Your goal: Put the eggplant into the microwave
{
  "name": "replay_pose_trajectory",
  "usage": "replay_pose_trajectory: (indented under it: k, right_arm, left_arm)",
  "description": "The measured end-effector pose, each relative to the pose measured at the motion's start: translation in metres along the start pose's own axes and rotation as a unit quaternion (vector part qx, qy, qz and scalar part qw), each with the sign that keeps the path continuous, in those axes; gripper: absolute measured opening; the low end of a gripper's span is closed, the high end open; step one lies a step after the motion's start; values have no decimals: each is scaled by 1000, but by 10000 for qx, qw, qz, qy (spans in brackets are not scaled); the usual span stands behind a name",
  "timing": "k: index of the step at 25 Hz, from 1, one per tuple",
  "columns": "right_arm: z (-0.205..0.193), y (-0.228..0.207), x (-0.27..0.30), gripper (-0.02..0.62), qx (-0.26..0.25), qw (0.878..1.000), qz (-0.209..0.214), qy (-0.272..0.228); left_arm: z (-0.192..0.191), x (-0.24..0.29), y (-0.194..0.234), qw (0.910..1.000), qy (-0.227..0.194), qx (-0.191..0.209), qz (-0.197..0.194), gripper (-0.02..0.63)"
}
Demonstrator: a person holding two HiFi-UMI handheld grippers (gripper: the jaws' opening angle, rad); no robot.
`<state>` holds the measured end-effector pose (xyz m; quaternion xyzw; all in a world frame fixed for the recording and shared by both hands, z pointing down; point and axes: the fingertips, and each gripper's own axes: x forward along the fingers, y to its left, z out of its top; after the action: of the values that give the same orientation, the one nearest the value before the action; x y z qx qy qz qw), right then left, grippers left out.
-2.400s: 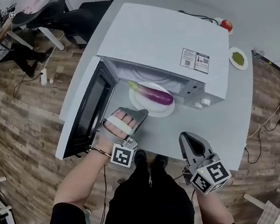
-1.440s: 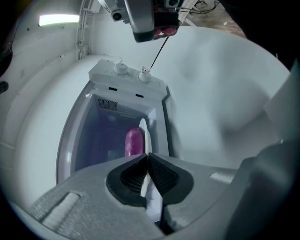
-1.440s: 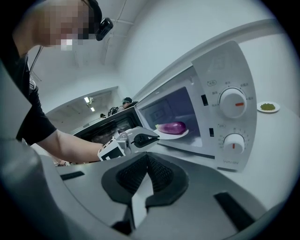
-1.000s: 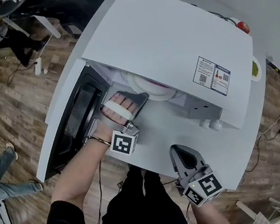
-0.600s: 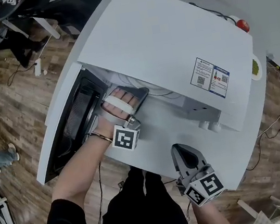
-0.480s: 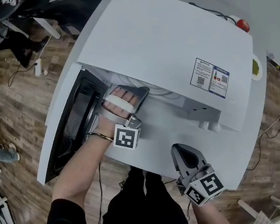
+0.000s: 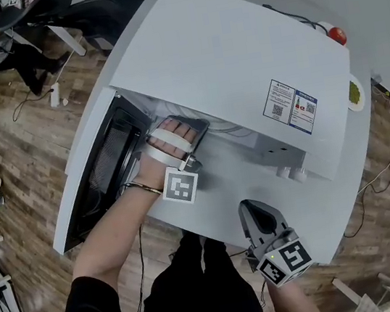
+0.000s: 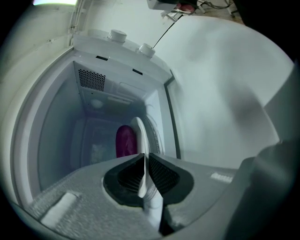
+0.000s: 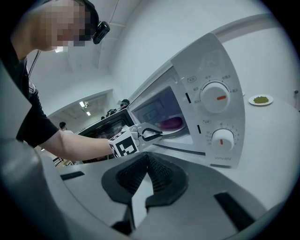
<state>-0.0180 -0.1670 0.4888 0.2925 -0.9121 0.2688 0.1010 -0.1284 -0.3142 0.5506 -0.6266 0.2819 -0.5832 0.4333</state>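
The purple eggplant (image 8: pixel 125 140) lies on a white plate (image 8: pixel 139 133) inside the open microwave (image 7: pixel 238 56). My left gripper (image 8: pixel 143 157) is shut on the plate's near rim, which shows edge-on between the jaws. From the head view the left gripper (image 7: pixel 190 132) reaches into the oven mouth, and the plate and eggplant are hidden under the oven's top. The right gripper view shows the eggplant (image 9: pixel 169 123) on the plate (image 9: pixel 177 131) in the cavity, with the left gripper (image 9: pixel 154 134) at the rim. My right gripper (image 7: pixel 259 216) hangs shut and empty near the table's front edge.
The microwave door (image 7: pixel 102 173) stands swung open to the left. Two control knobs (image 9: pixel 218 98) sit on the oven's front panel. A red tomato (image 7: pixel 337 36) and a small plate of green bits (image 7: pixel 355 93) are on the table behind the oven.
My left gripper has pushed the plate with the eggplant deeper into the microwave; from the head view the plate is no longer visible. The right gripper has stayed put.
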Motion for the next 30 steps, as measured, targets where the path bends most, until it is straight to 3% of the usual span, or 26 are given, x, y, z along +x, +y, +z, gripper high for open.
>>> replay_pose_trajectory:
  k: [4, 7, 8, 17, 22, 27, 30]
  right_arm:
    - [0, 2, -3, 14, 9, 10000, -8, -27]
    - [0, 2, -6, 15, 22, 10000, -30, -32]
    - [0, 3, -7, 14, 28, 10000, -31, -35]
    - [-1, -4, -16, 14, 88, 9999, -92, -35]
    - [-3, -4, -19, 15, 76, 9999, -74, -26]
    - [-1, 3, -27, 15, 12, 10000, -36, -37]
    - [2, 7, -34, 14, -42, 10000, -22, -44]
  left_arm:
    - [-1, 2, 0, 9997, 52, -89, -240, 17]
    - [10, 2, -21, 9932, -154, -638, -959, 17]
    - [11, 3, -22, 9918, -169, -729, -1035, 17]
    - [9, 8, -9, 9901, -24, -1069, -904, 34]
    - [4, 4, 4, 9919, 46, -1125, -589, 92]
    - [2, -8, 4, 9913, 155, -1159, -599, 101]
    - [5, -23, 16, 9934, 162, -1073, -366, 101]
